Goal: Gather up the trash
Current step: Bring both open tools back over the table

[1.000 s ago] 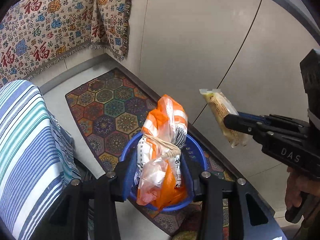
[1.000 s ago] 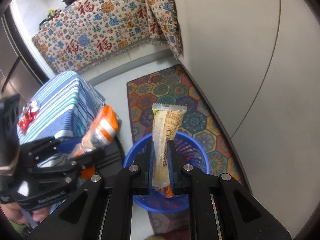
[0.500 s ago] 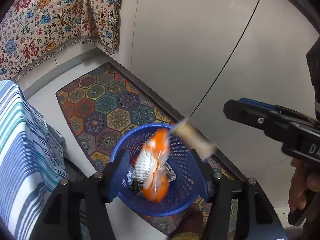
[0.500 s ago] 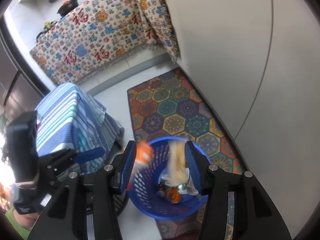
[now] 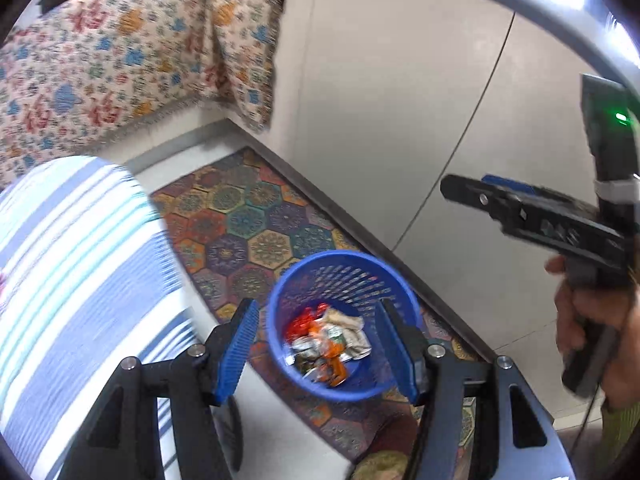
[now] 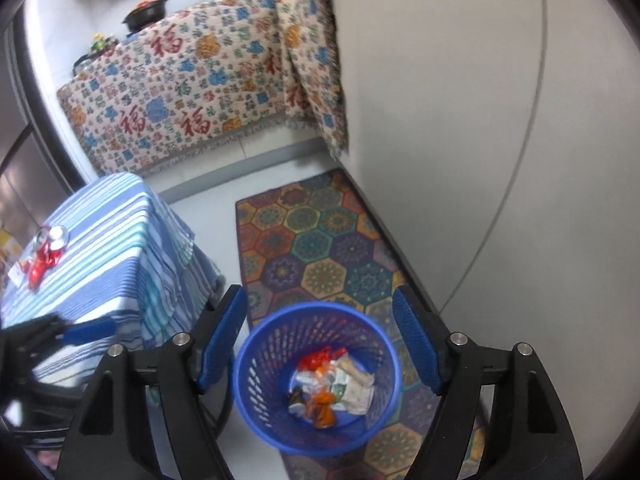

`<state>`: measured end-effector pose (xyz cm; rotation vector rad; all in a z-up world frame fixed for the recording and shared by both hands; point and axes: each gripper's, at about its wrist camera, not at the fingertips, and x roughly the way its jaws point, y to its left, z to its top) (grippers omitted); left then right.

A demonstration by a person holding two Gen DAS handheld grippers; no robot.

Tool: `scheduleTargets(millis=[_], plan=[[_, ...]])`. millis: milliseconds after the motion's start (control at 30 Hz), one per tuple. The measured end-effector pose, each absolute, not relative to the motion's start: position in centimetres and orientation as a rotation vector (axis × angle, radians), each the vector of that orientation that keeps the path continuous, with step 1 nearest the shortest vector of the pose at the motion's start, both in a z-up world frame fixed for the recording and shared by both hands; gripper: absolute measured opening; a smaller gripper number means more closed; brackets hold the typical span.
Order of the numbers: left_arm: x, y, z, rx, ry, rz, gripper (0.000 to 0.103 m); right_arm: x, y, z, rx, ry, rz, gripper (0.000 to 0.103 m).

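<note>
Bin, blue, wrappers inside: below and between both spread finger pairs. Left gripper, right gripper: wide open, empty. Cloth: red "福" characters.

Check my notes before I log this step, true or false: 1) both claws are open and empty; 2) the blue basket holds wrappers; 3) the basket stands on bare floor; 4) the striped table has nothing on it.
1) True: the left claw and right claw stand open, holding nothing.
2) True: wrappers lie at the bottom of the blue basket.
3) False: it stands partly on the patterned rug.
4) False: red crushed cans lie on the striped table.
</note>
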<state>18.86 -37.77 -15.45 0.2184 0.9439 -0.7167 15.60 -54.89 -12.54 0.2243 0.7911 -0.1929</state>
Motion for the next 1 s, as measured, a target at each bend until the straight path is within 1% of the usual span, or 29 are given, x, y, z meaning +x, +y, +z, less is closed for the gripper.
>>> scheduleTargets(millis=[33,167,333,500,633,667,700,733,800,867,1000], plan=[[18.5,-36.2,-15.0,0.215,0.938,-0.696,0.062,15.8,-53.9,-12.2,0.205,0.780,-0.184,0.081],[17.8,-29.1,-14.5,0.186,0.937,-0.588,0.063,17.2,-49.0,-11.4,0.136,0.762,-0.111,0.081],[18.5,-20.0,-15.1,0.179,0.950,-0.390,0.063,19.5,-39.8,-11.6,0.043,0.770,0.062,0.081],[20.2,-11.9,-15.6,0.154,0.958,-0.208,0.063,21.4,-30.6,-13.0,-0.047,0.813,0.240,0.081],[21.8,-8.1,-16.5,0.168,0.969,-0.155,0.063,22.4,-24.3,-15.0,-0.140,0.862,0.332,0.081],[22.0,-7.6,-16.7,0.169,0.964,-0.161,0.067,22.6,-23.2,-15.6,-0.157,0.875,0.346,0.081],[22.1,-7.4,-16.7,0.161,0.959,-0.169,0.067,22.7,-22.2,-16.1,-0.169,0.889,0.358,0.081],[22.1,-6.9,-16.8,0.155,0.958,-0.172,0.071,23.1,-21.4,-16.6,-0.178,0.902,0.367,0.081],[23.0,-6.4,-16.9,0.142,0.957,-0.179,0.075,23.6,-20.3,-17.3,-0.192,0.919,0.370,0.081],[23.7,-6.0,-17.1,0.127,0.949,-0.184,0.083,24.2,-19.9,-17.6,-0.184,0.915,0.363,0.087],[24.6,-6.0,-17.4,0.121,0.928,-0.187,0.089,25.5,-19.5,-18.2,-0.151,0.924,0.345,0.099]])
